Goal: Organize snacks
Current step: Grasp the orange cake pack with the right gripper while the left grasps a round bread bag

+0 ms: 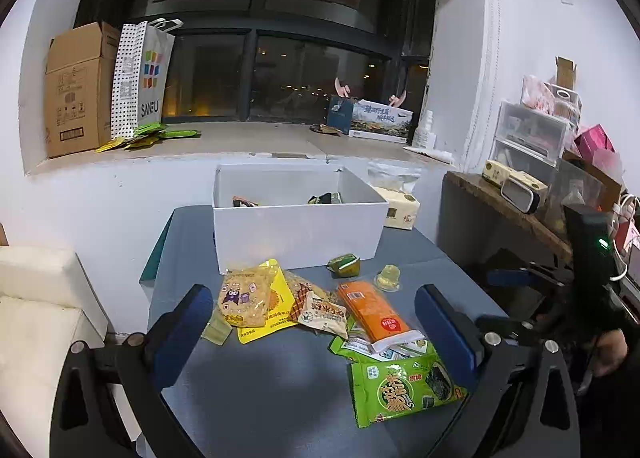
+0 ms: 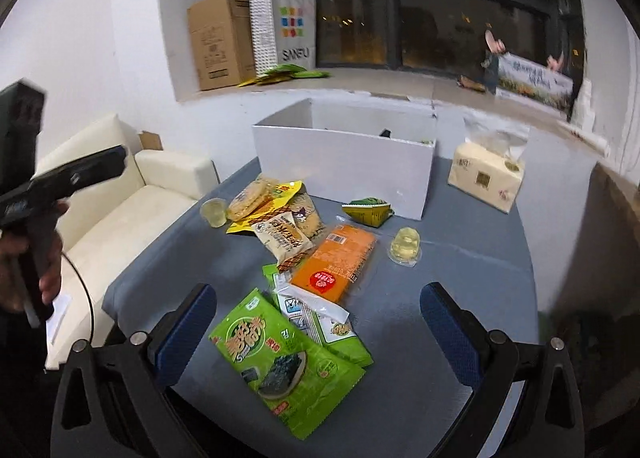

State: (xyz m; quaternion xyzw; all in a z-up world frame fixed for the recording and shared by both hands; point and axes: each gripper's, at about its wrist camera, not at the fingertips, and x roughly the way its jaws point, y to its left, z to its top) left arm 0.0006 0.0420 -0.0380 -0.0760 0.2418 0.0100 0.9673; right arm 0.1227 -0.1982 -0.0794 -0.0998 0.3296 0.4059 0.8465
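Snacks piled mid-table: green seaweed pack nearest, orange pack overlapping it, jelly cup apart. White box behind, probably few items inside. Left gripper spread, empty; right gripper spread, empty. Risk: overlapped packs drag together when pinched.

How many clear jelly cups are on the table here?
2. One jelly cup sits alone right of the orange pack; the other jelly cup lies at the pile's left edge, beside the yellow bag. More may be hidden in the white box.

Snack packets before white box, perhaps part-filled
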